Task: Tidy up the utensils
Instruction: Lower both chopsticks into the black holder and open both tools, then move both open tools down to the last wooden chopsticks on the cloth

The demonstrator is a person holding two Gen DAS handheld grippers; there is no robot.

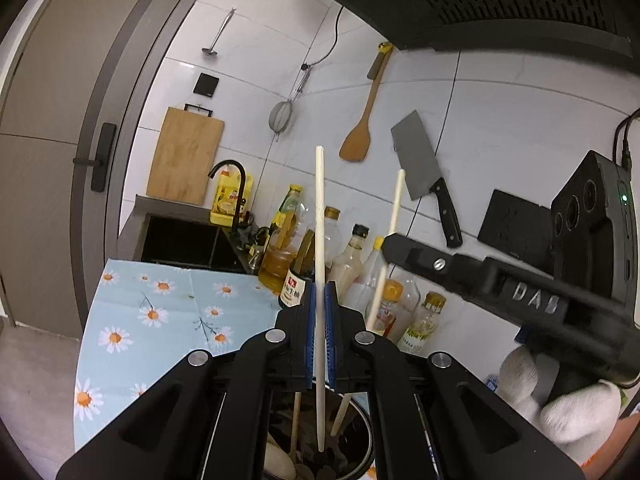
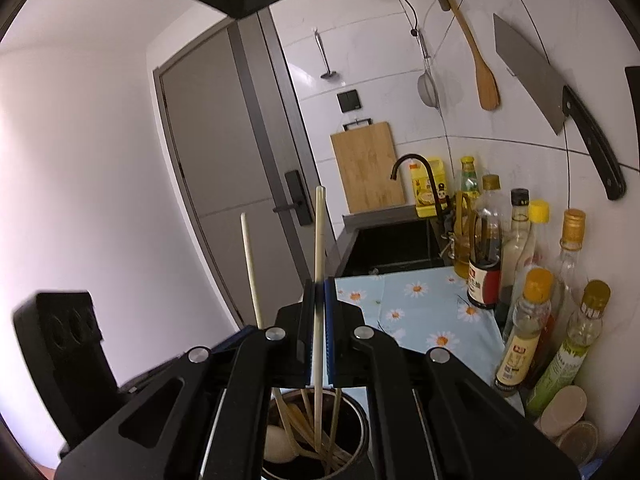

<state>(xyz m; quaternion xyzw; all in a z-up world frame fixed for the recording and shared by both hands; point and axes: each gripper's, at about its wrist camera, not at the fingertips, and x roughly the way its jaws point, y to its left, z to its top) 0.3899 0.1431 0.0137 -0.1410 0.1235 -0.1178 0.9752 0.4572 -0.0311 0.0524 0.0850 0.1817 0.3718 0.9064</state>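
Left gripper [image 1: 320, 300] clamped on a pale cream chopstick [image 1: 319, 208], upright, its lower tip inside the dark round metal utensil holder [image 1: 362, 432] on the counter. Right gripper [image 2: 319, 296] clamped on a second pale chopstick [image 2: 319, 240], tip in the same holder [image 2: 356, 420].

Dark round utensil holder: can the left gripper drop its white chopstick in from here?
Probably yes. The left gripper is shut on the white chopstick, whose lower tip already hangs inside the dark round utensil holder, among other sticks; nothing blocks it.
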